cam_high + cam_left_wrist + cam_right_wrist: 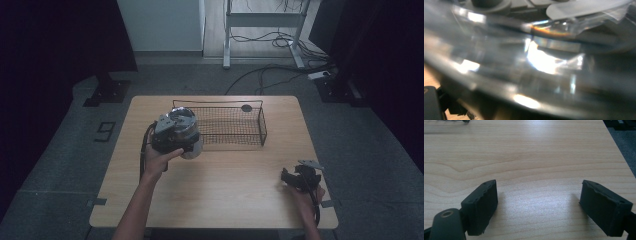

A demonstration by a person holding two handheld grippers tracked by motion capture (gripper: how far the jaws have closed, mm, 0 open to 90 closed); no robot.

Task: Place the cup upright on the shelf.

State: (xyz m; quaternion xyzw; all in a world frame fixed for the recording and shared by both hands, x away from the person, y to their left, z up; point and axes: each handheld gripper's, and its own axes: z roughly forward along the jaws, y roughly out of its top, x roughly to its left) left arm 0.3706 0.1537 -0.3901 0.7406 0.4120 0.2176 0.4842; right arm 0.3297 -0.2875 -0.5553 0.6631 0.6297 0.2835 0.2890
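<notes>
Your left hand-held gripper (176, 136) holds a clear glass jar (187, 131) left of centre in the high view, raised at the left end of the wire basket (235, 125) (the left gripper view is all blurred glass). I judge the pick done, with lowering it into the basket and letting go left. Your right hand-held gripper (539, 207) rests wide apart and empty on the worktop (225, 180), lower right.

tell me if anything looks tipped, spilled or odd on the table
Nothing stands out. The left gripper holds a clear glass jar off the table at the left end of the upright wire basket; no spill is visible. The right gripper, open, is over bare wood.
</notes>
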